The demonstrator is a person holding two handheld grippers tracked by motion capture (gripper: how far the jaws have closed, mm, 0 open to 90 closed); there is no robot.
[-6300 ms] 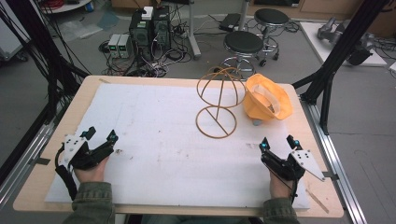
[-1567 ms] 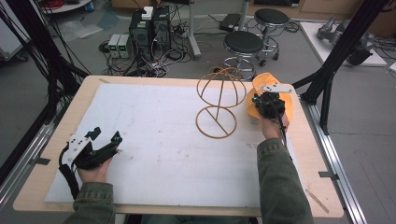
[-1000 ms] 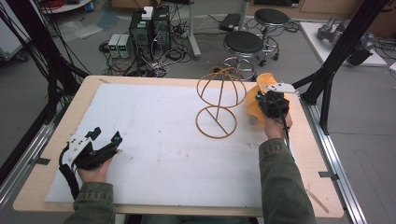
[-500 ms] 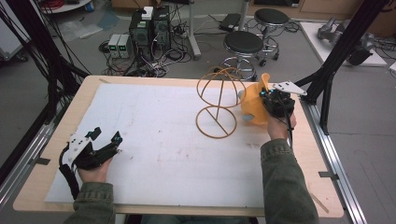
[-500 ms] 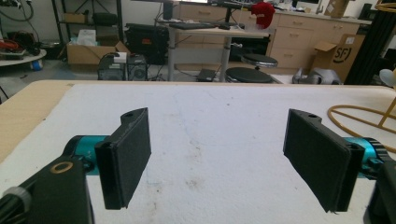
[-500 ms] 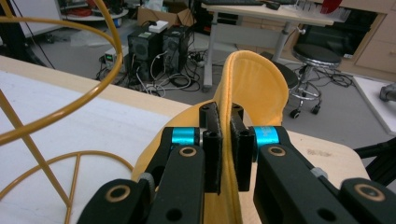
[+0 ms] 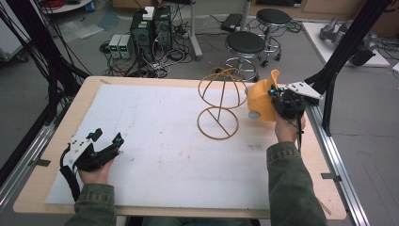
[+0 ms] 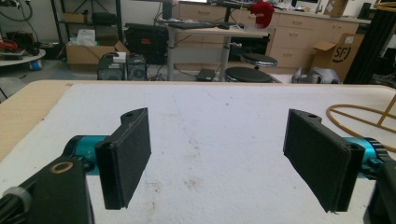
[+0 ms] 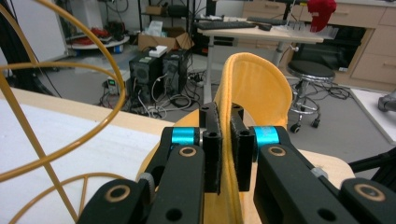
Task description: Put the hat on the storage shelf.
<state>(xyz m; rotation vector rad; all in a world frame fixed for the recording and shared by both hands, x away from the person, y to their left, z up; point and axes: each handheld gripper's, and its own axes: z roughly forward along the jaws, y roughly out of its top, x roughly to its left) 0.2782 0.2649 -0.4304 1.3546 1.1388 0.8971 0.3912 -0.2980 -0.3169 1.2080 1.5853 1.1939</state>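
Table: a light wooden table [image 7: 56, 188] covered by a white sheet [image 7: 155, 141], seen from above.
Right hand-held gripper: the right hand-held gripper [image 7: 274, 96] is near the far right corner of the table, raised above the surface, its jaws clenched on the thin edge of a soft orange fabric cap [image 7: 261, 100].
Cap: the orange cap hangs from the jaws, off the table, just beside the wire stand; in the right gripper view its brim [image 9: 254, 88] rises upright between the black pads.
Stand: a golden wire hat stand with a round base and domed top [image 7: 220, 104] stands upright on the sheet, toward the far right.
Left hand-held gripper: the left hand-held gripper [image 7: 109, 138] rests near the near left corner, jaws wide apart and holding nothing.
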